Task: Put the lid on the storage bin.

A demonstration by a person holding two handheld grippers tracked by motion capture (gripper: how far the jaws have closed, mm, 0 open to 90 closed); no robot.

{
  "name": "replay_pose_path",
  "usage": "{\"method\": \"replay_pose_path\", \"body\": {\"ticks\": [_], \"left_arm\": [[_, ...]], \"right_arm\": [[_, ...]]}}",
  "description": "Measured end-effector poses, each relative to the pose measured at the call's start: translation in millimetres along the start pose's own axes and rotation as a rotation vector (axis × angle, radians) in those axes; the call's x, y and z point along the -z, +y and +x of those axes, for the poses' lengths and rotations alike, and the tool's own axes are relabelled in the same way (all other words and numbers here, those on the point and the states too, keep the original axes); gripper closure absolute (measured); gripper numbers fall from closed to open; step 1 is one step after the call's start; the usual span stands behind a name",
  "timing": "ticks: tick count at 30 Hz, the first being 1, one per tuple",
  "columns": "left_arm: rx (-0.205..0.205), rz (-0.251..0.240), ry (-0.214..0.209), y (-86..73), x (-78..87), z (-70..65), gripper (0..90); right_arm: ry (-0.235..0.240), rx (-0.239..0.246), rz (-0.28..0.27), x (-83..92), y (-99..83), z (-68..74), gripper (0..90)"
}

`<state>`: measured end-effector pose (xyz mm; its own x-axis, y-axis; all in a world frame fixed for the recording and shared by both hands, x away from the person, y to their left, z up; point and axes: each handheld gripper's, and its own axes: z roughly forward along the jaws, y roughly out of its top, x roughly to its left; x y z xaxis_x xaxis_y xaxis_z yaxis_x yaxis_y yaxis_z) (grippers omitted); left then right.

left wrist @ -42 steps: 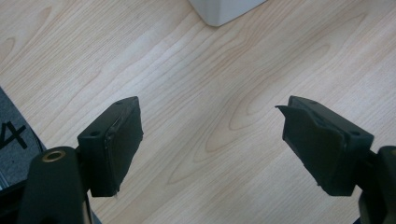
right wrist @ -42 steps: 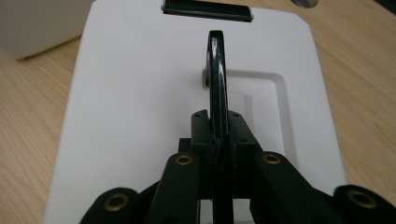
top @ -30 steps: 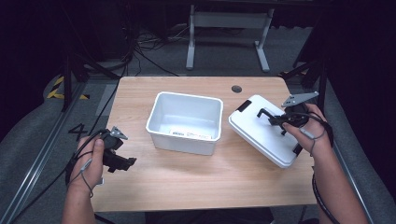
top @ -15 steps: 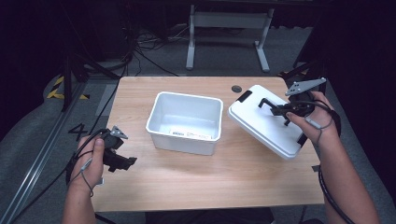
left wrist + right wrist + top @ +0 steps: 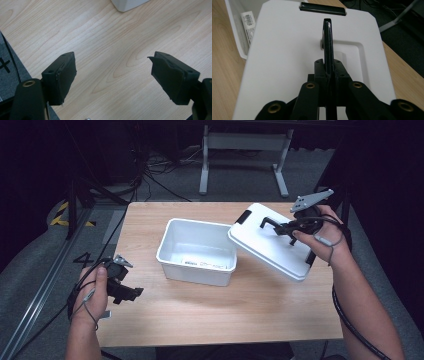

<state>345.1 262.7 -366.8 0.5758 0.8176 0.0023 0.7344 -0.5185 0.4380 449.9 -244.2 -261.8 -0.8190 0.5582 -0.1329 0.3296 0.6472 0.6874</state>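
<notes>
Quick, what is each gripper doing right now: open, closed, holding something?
Left gripper: open, jaws wide apart over the bare table, holding nothing.
Right gripper: closed on the black handle of the white lid.

Lid (image 5: 272,247) tilted over bin (image 5: 198,251) right rim, blocks entry there; bin's left side open from above.

The lid (image 5: 272,245) is hanging tilted at the right of the bin (image 5: 198,251), its left edge overlapping the bin's rim.
</notes>
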Motion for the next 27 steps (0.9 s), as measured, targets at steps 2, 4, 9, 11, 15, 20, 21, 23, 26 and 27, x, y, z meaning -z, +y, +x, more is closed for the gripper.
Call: {"method": "replay_pose_path", "body": {"ticks": [2, 4, 9, 11, 15, 20, 21, 23, 26, 27], "left_arm": [[-0.006, -0.005, -0.002, -0.3, 1.1, 1.0, 20.7], [-0.010, -0.005, -0.006, -0.4, 1.2, 1.1, 20.6], [-0.009, -0.004, -0.009, -0.6, 1.6, 1.1, 20.7], [-0.010, -0.003, -0.010, -1.1, 2.2, 1.8, 20.6], [-0.009, -0.005, -0.011, -1.4, 2.8, 2.8, 20.6], [-0.005, -0.006, -0.013, -1.2, 2.4, 2.9, 20.6], [-0.005, -0.006, -0.013, -1.2, 2.4, 2.9, 20.6], [0.000, -0.008, -0.016, -1.2, 2.7, 2.4, 20.6], [-0.002, -0.010, -0.016, -1.4, 3.1, 2.6, 20.6], [-0.001, -0.011, -0.015, -1.9, 3.2, 2.7, 20.6]], "right_arm": [[0.011, 0.021, -0.002, -2.6, 9.4, 4.0, 84.9], [0.024, 0.039, -0.008, -5.5, 18.9, 7.8, 84.9], [0.054, 0.078, -0.018, -14.2, 37.9, 15.0, 84.9], [0.066, 0.090, -0.022, -18.4, 44.6, 17.3, 84.9], [0.083, 0.113, -0.022, -26.7, 55.9, 23.0, 84.9], [0.103, 0.145, -0.023, -38.2, 70.0, 31.7, 85.0], [0.103, 0.145, -0.023, -38.2, 70.0, 31.7, 85.0], [0.115, 0.170, -0.019, -46.4, 79.5, 37.3, 84.9], [0.121, 0.186, -0.016, -52.1, 85.4, 40.3, 84.9], [0.121, 0.189, -0.013, -54.1, 87.5, 41.6, 84.9]]}}
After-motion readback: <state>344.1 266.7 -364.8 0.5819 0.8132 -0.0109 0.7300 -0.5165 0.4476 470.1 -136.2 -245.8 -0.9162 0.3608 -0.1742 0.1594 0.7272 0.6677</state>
